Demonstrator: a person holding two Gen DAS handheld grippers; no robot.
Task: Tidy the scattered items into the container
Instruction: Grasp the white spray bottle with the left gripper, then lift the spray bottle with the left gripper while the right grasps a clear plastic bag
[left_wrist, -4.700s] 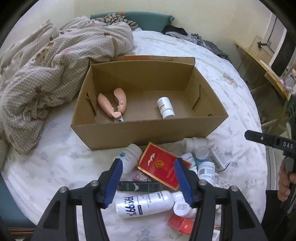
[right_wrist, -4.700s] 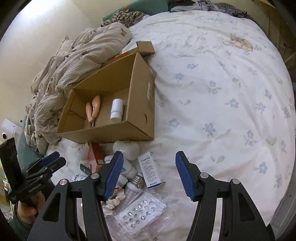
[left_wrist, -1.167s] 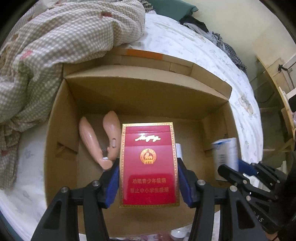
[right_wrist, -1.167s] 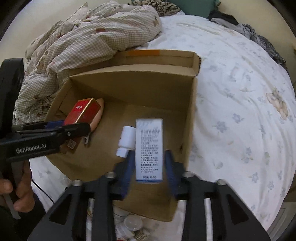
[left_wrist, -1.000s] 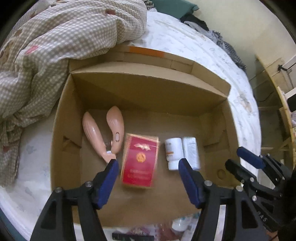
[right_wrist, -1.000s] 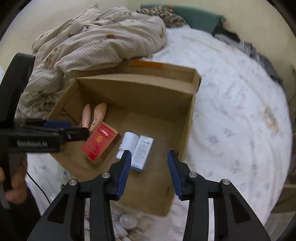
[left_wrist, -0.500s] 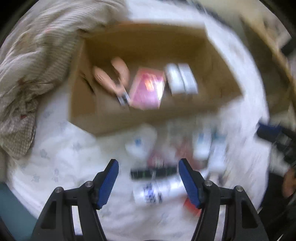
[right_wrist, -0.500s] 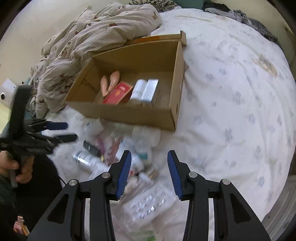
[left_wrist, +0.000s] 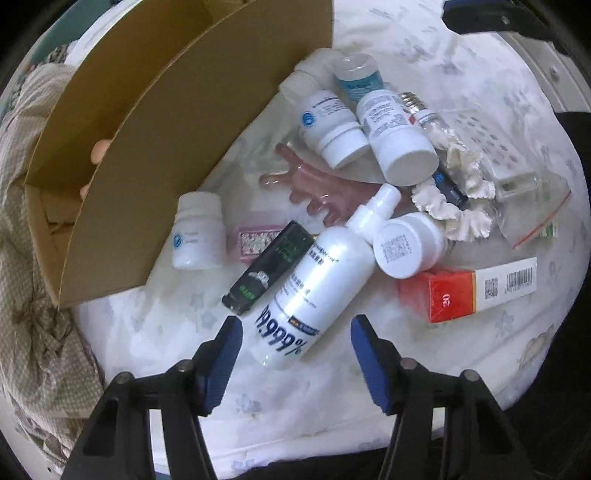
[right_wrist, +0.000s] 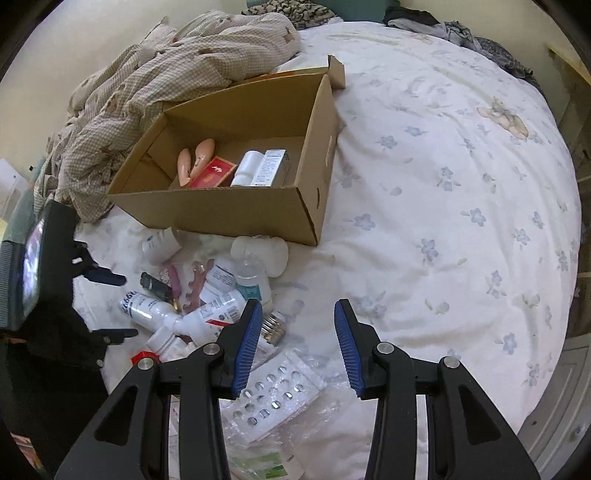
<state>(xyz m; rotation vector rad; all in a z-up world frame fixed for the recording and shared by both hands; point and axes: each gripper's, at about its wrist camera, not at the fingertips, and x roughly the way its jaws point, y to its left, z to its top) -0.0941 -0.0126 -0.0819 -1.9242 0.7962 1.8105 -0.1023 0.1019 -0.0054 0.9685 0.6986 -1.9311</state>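
1. Between the blue pads of the left tool (left_wrist: 295, 354), which stood spread and empty, lay the base of the white spray bottle (left_wrist: 314, 284), its nozzle pointing to 1 o'clock.
2. To grip it well, the tool probably needed to turn square to the bottle's slanted body and close on the label's widest part, not the thin neck.
3. At 11 o'clock the black tube (left_wrist: 269, 266) touched the bottle and might have been dragged along.
4. At 1 o'clock a small white bottle (left_wrist: 410, 245) leaned against it; lifting slowly seemed wise.
5. The cardboard box (left_wrist: 192, 122) stood at 10 o'clock on the bed (left_wrist: 166, 332).
6. The right tool (right_wrist: 297, 343) hung spread and empty too, over bare sheet beside the pile, with the box at 11 o'clock.
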